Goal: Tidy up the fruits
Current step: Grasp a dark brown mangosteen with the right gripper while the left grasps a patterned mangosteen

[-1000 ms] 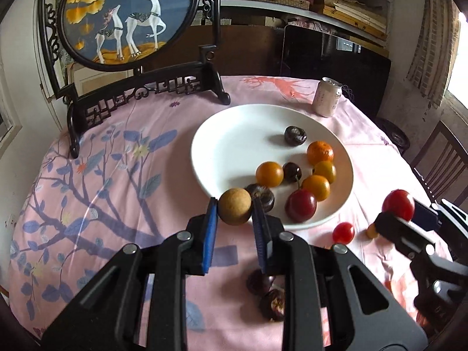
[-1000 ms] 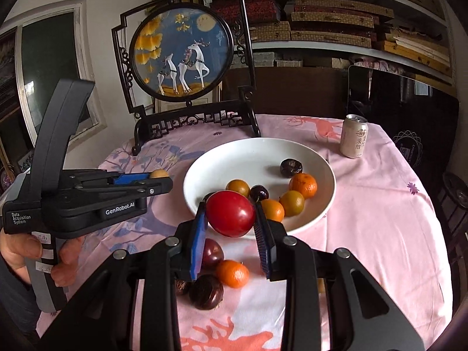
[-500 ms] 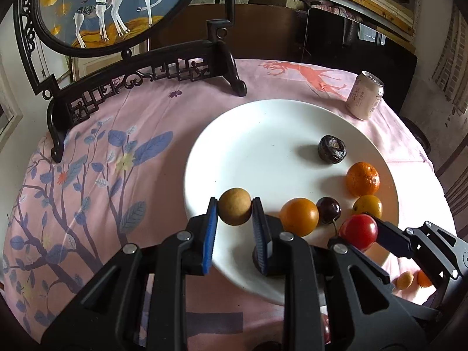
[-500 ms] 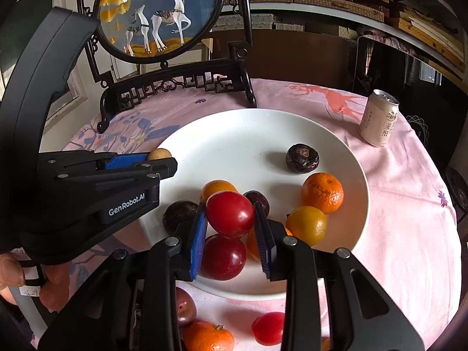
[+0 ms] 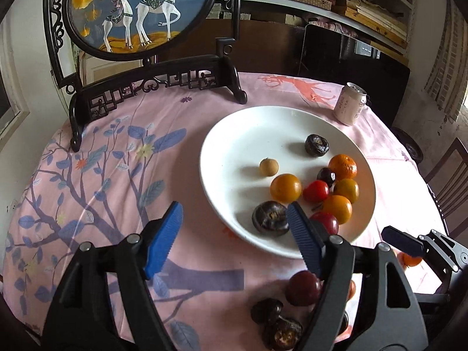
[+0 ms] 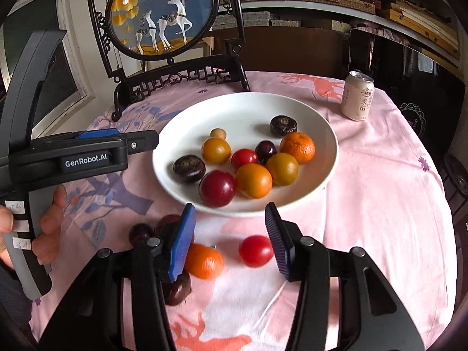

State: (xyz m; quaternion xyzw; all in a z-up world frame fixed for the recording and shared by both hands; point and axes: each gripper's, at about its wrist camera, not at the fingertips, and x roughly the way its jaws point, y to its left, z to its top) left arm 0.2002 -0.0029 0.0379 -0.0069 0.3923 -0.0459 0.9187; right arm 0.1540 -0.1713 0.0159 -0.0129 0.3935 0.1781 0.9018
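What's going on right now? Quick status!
Both grippers, left and right, open, empty. Nine fruits on plate. Orange and tomato wait on cloth.

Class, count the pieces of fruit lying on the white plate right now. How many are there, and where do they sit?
9 on the white plate: tan fruit and dark one at the back, dark one left, six clustered around the small red tomato. None looks hidden.

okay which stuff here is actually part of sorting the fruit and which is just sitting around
Part of the job:
white plate
small tan fruit on the plate
red tomato on the cloth
orange tangerine on the cloth

Just lying about:
drink can
deer screen
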